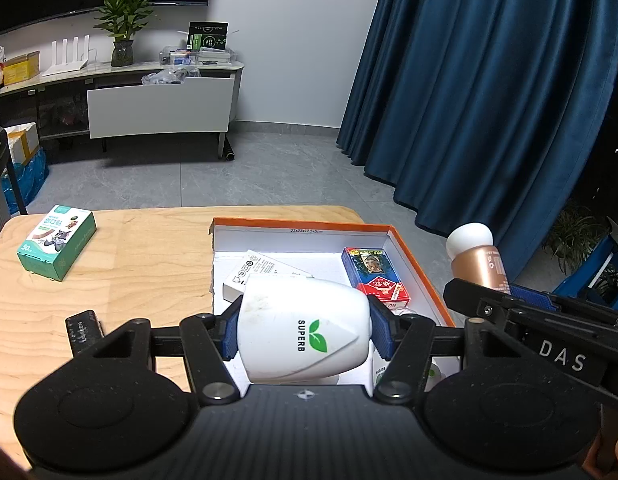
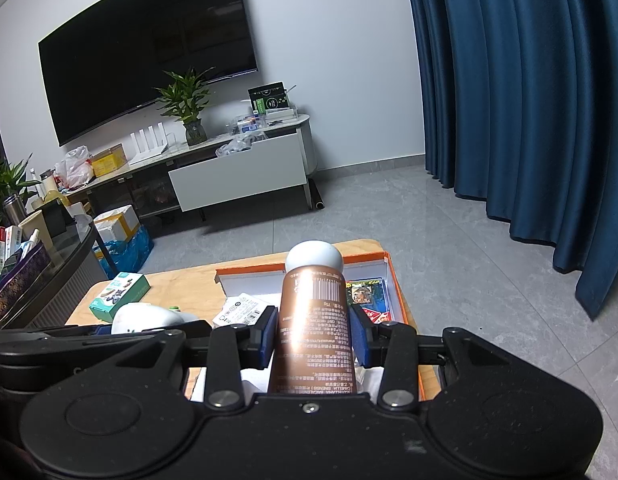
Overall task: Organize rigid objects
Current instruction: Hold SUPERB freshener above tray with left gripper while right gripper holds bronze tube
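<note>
The left gripper (image 1: 303, 330) pinched a white container (image 1: 303, 330) over the orange-rimmed box (image 1: 419, 268), its long axis seemingly lying crosswise. The right gripper (image 2: 315, 334) clamped a copper tube (image 2: 313, 328), white cap pointing away, lengthwise between the pads (image 2: 269, 334).

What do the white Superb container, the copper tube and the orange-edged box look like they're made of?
White container: probably hard plastic, smooth matte shell with a scuff and a printed leaf logo.
Copper tube: likely plastic or laminate with a metallic finish, given the bright glare streak; its white cap looks matte plastic.
Box: cardboard, with thin folded walls, white inside, orange outside, and a torn left edge.
</note>
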Motion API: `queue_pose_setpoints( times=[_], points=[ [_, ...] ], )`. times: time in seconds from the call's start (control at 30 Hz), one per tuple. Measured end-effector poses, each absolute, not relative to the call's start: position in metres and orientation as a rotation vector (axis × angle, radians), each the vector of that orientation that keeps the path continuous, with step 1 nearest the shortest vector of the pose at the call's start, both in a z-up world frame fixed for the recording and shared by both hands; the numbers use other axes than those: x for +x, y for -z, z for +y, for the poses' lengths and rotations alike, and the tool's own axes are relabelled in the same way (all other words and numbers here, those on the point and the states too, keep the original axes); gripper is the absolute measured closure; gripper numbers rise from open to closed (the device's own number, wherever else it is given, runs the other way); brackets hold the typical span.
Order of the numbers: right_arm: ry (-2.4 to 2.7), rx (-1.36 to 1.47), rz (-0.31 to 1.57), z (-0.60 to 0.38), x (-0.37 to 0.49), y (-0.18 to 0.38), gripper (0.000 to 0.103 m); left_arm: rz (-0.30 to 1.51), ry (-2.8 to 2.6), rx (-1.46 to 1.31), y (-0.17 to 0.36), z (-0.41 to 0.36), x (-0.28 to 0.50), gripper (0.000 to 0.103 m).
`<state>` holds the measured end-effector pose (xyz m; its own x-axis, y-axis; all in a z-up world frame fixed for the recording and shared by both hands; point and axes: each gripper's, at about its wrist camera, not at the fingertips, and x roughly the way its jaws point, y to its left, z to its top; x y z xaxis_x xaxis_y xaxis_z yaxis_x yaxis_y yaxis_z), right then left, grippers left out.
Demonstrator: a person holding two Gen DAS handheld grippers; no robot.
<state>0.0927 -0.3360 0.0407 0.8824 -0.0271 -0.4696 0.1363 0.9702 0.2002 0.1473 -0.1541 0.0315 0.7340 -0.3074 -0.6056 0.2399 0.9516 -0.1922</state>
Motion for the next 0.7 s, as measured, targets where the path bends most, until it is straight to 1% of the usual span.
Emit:
queue_pose_setpoints(
  times=[0.7],
  points=[
    [0.086, 0.233, 0.486, -0.3368, 0.0941, -0.0390, 0.056, 0.692, 0.299, -0.089, -0.0326, -0.1568, 0.1486, 0.041]
  ],
)
